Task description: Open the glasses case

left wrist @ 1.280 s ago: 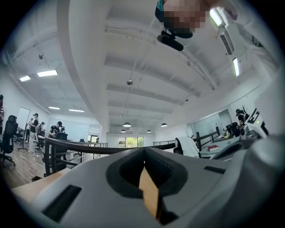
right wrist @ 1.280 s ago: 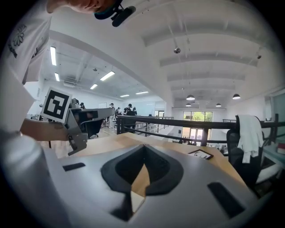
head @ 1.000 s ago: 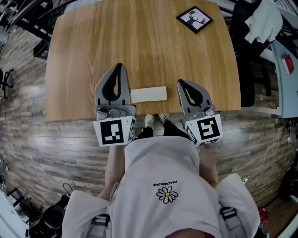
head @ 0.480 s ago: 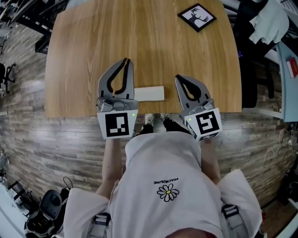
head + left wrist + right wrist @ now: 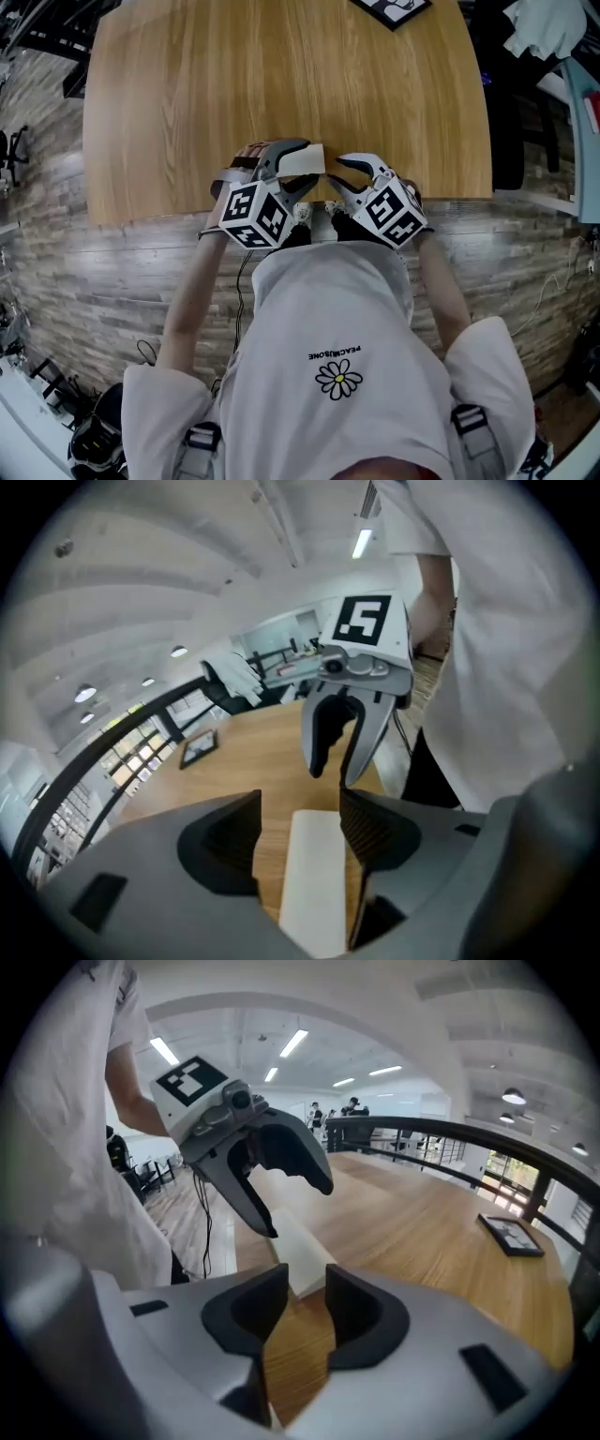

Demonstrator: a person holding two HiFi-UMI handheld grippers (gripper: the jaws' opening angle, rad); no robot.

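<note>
A white, oblong glasses case (image 5: 307, 159) lies shut on the wooden table (image 5: 281, 75), close to its near edge. My left gripper (image 5: 289, 165) straddles the case's left end; its jaws are opening. In the left gripper view the case (image 5: 314, 883) runs between the jaws, hard against the right one and with a gap to the left one. My right gripper (image 5: 345, 174) points at the case's right end, its jaws opening with nothing between them. In the right gripper view the case (image 5: 291, 1241) starts just ahead of the fingertips.
A black-framed picture (image 5: 394, 7) lies at the table's far right; it shows as a picture frame (image 5: 199, 749) in the left gripper view. The table's near edge runs right under both grippers, with the person's body and wood-plank floor (image 5: 112, 272) behind.
Both grippers dropped from above the table to its near edge and turned inward towards the case. Their jaws, shut before, now stand apart, the left pair around the case's end.
</note>
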